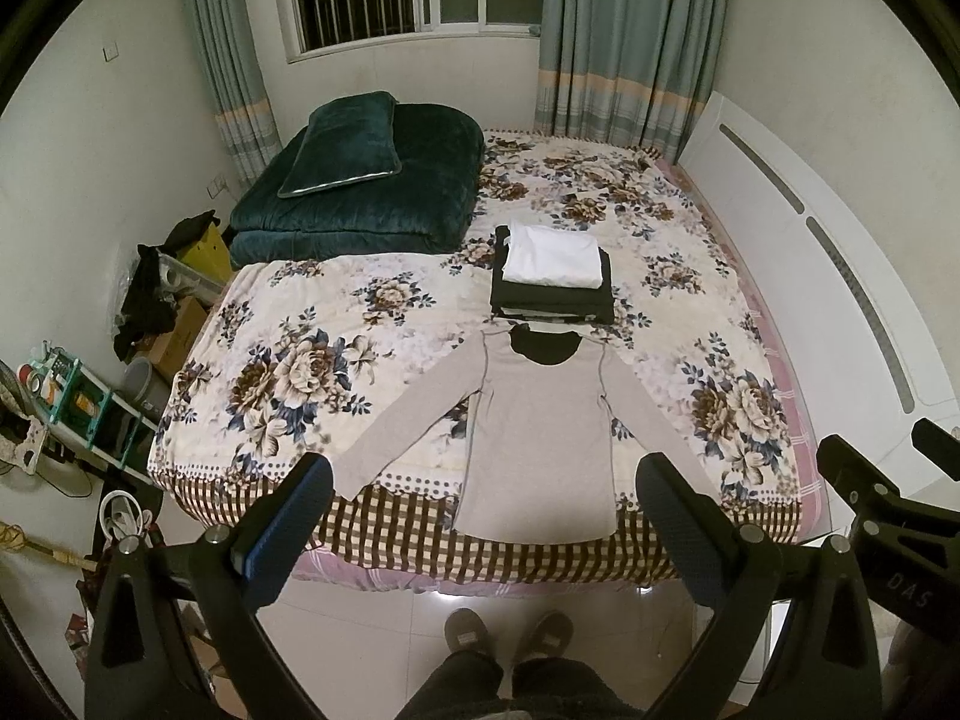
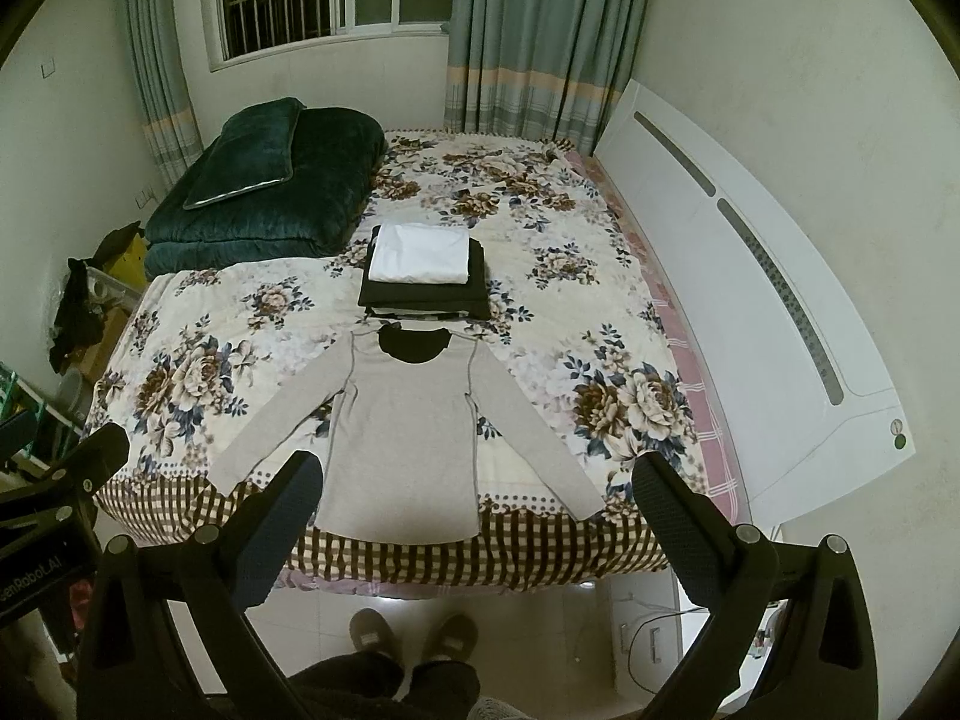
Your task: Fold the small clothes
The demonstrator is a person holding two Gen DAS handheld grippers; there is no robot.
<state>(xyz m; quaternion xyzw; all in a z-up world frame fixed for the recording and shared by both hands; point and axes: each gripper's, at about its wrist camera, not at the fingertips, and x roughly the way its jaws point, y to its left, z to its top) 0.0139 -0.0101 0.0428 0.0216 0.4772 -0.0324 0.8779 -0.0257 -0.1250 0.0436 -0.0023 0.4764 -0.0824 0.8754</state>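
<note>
A grey long-sleeved shirt [image 1: 537, 420] lies flat on the floral bedspread [image 1: 312, 324], sleeves spread, hem at the near bed edge; it also shows in the right wrist view [image 2: 402, 426]. Behind its collar is a stack of folded clothes [image 1: 552, 276], dark with a white piece on top, also in the right wrist view [image 2: 420, 270]. My left gripper [image 1: 483, 480] is open and empty, held above the floor in front of the hem. My right gripper [image 2: 477, 477] is open and empty, at the same height, beside the left one.
A folded dark green quilt with a pillow [image 1: 360, 180] lies at the bed's far left. The white headboard [image 1: 810, 252] runs along the right. Boxes, a shelf and clutter [image 1: 90, 390] stand on the floor at left. The person's slippers [image 1: 510, 630] stand on tiles.
</note>
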